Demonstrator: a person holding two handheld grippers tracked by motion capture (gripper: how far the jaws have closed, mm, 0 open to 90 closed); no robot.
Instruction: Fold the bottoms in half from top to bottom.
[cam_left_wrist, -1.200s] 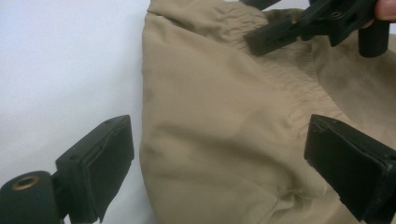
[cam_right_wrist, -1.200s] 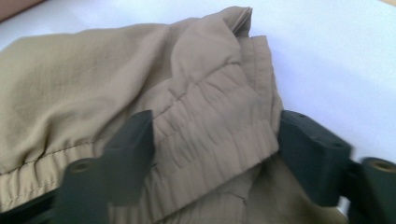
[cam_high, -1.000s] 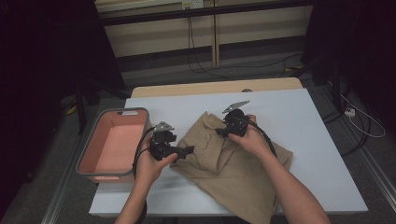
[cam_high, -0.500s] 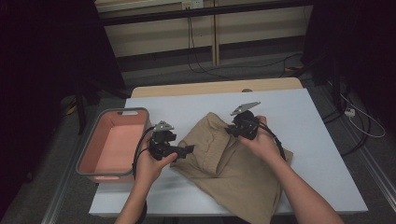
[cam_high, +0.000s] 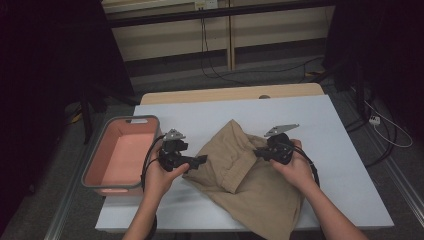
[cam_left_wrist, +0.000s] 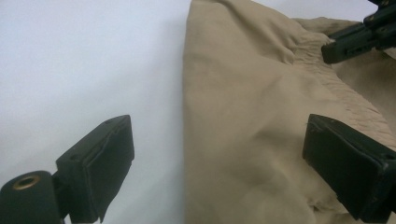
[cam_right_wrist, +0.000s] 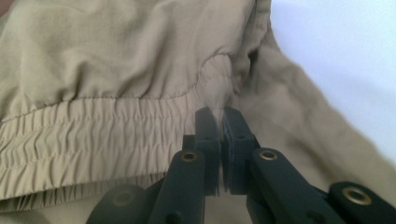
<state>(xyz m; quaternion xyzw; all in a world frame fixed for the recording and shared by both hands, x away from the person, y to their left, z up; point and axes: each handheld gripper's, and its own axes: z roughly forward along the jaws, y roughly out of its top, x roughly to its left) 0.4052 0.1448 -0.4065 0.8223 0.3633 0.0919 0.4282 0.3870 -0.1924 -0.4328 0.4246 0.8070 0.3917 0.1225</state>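
From above, the tan shorts (cam_high: 245, 175) are lying crumpled on the white table (cam_high: 340, 145), stretching from between the two grippers down toward the person's right forearm. The right gripper (cam_high: 257, 152) is sitting on the cloth at its upper edge, while the left gripper (cam_high: 202, 160) is hovering just off the cloth's near-left border, jaws pointing across at the fabric; a pink bin (cam_high: 120, 155) is standing behind it, off to the side.

Along the left gripper (cam_left_wrist: 219, 158), the jaws are standing wide apart and holding nothing. The shorts (cam_left_wrist: 261, 116) are lying ahead and toward its right jaw, their folded edge running straight away from it; bare table is showing under the other jaw.

Along the right gripper (cam_right_wrist: 222, 126), the jaws are pinching a tuft of the elastic waistband (cam_right_wrist: 107, 126), which is running off to its left. How much cloth is caught looks small, though the blur makes that uncertain.
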